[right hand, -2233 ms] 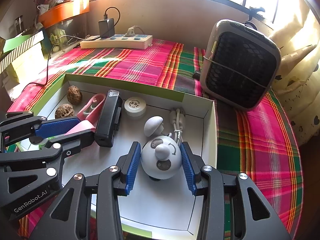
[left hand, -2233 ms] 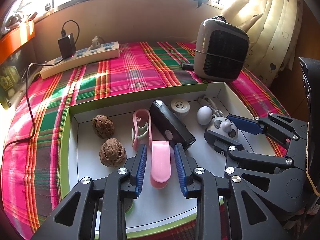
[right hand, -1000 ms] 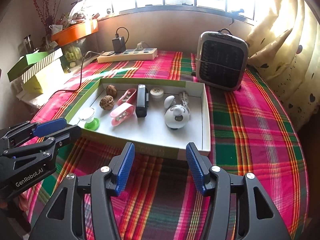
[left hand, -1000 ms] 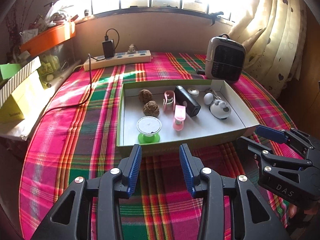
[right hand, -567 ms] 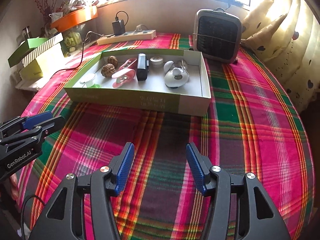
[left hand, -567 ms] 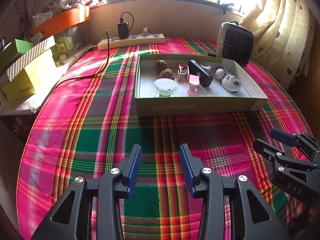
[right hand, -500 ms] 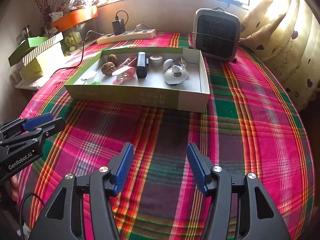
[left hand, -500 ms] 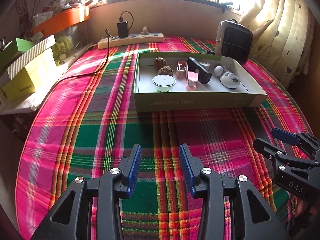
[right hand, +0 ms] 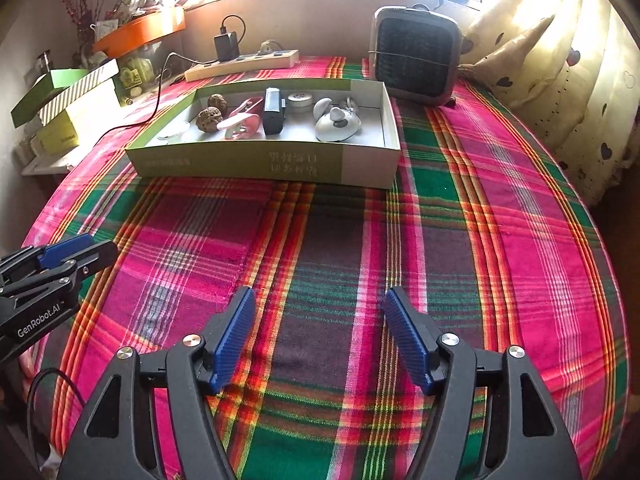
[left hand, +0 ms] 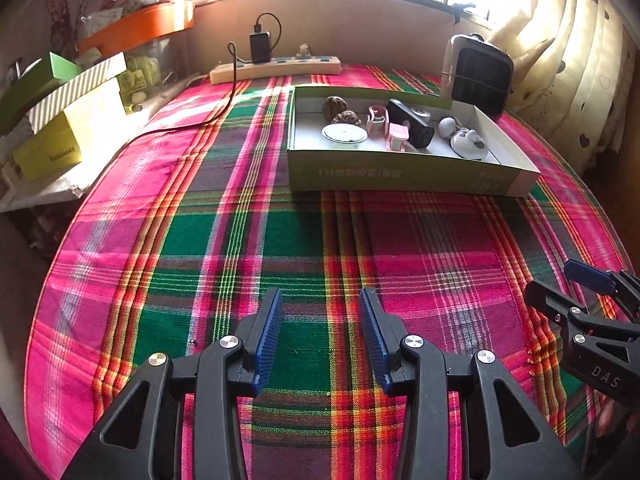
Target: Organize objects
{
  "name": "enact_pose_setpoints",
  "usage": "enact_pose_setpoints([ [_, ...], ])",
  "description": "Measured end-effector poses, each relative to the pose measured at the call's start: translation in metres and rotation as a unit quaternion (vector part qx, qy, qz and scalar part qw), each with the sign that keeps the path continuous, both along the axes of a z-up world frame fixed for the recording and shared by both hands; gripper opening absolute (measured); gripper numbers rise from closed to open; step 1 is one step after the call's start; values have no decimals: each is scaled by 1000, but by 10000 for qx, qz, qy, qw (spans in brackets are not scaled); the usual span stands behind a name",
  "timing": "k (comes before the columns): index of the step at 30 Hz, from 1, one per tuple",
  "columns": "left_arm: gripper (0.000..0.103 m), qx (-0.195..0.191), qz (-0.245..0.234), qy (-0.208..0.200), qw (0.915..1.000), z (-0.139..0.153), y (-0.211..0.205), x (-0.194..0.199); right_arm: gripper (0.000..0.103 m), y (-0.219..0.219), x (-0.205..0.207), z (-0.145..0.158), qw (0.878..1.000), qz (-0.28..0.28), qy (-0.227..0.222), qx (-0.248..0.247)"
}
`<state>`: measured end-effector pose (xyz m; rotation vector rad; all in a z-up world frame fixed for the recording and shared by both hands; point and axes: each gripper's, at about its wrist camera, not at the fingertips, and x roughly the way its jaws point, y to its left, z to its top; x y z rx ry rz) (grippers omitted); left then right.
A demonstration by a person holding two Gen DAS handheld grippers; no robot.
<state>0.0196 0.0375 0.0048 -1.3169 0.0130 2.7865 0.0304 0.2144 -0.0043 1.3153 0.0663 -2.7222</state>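
A shallow green-and-white box point(left hand: 400, 174) point(right hand: 256, 164) sits on the plaid tablecloth near the far side. Inside it lie two walnuts point(right hand: 209, 119), a pink clip point(left hand: 397, 136), a black device point(right hand: 272, 114), a white round toy point(right hand: 336, 126) and a green-based spool point(left hand: 344, 135). My left gripper point(left hand: 320, 322) hovers over the cloth well short of the box, open and empty. My right gripper point(right hand: 318, 322) is beside it, its jaws opening with nothing between them. Each gripper shows at the edge of the other's view.
A small heater point(right hand: 416, 60) stands behind the box at the right. A power strip with a charger point(left hand: 276, 68) lies at the back. Cardboard boxes point(left hand: 60, 120) are stacked off the table's left edge. Curtains point(right hand: 560, 80) hang at the right.
Both grippers have pulled back from the box and sunk toward the near cloth. The right gripper's jaws have spread wider. The pink clip and white toy stay in the box.
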Motion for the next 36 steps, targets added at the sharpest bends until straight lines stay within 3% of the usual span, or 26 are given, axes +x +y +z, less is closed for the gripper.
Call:
enact_pose_setpoints([
  [14,42,-28,204,165,9997,-2,3,10,78,4,16,-4,9997,-198,102,66],
  [36,46,74,213,221,9995,-2,3,17,80,3,15,-4,9996,-268,96,74],
])
